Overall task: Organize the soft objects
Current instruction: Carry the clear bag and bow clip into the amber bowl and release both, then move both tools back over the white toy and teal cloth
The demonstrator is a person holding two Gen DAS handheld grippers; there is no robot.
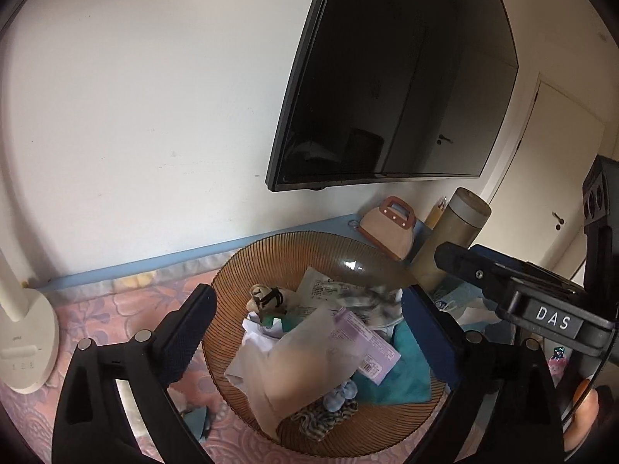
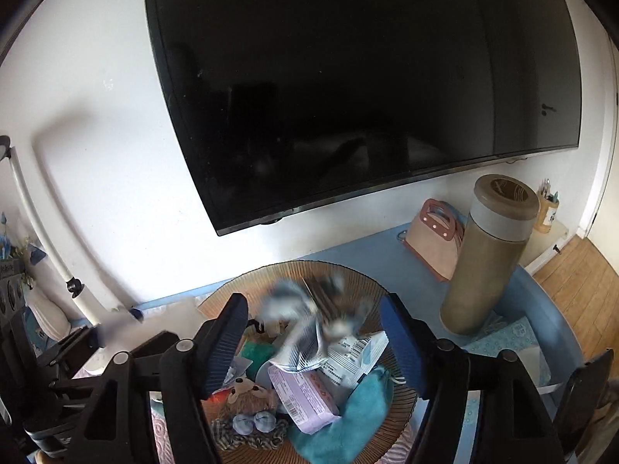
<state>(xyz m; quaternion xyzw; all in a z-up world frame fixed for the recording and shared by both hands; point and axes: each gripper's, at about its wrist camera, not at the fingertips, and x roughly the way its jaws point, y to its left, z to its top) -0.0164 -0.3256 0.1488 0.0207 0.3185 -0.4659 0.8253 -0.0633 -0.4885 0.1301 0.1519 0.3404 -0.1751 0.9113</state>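
Left gripper (image 1: 309, 332) jaws spread wide, nothing between the pads; it hovers over the amber ribbed bowl (image 1: 247, 266). Right gripper (image 2: 313, 340) also open, partly spread, nothing clamped. A blurred grey-white striped cloth (image 2: 305, 317) sits between and just beyond its fingers, over the bowl (image 2: 387, 398); whether it touches the pile, cannot tell.

Bowl contents, near to far: striped scrunchie (image 1: 325, 417) at the near rim, blue pom-pom tie (image 1: 342, 390) on it, beige cloth (image 1: 305, 355) draped over the middle, teal pouch (image 1: 406, 371) to the right, lilac packet (image 1: 363, 344) lying on top, white labelled packets (image 1: 325, 290) behind, small plush with black clip (image 1: 267, 297) at the far left. Pile is crowded, items overlap.

Around the bowl: pink floral mat (image 1: 116, 309) under it on the blue tabletop (image 2: 425, 266). White lamp base (image 1: 27, 344) to the left. The right gripper's body (image 1: 541, 309) blocks the right side of the left view. Tall tan bottle (image 2: 487, 255) stands upright right of the bowl, near it. Pink mini handbag (image 2: 433, 236) beside the bottle, behind it. Far: wall-mounted black TV (image 2: 348, 96), white door (image 1: 557, 147).
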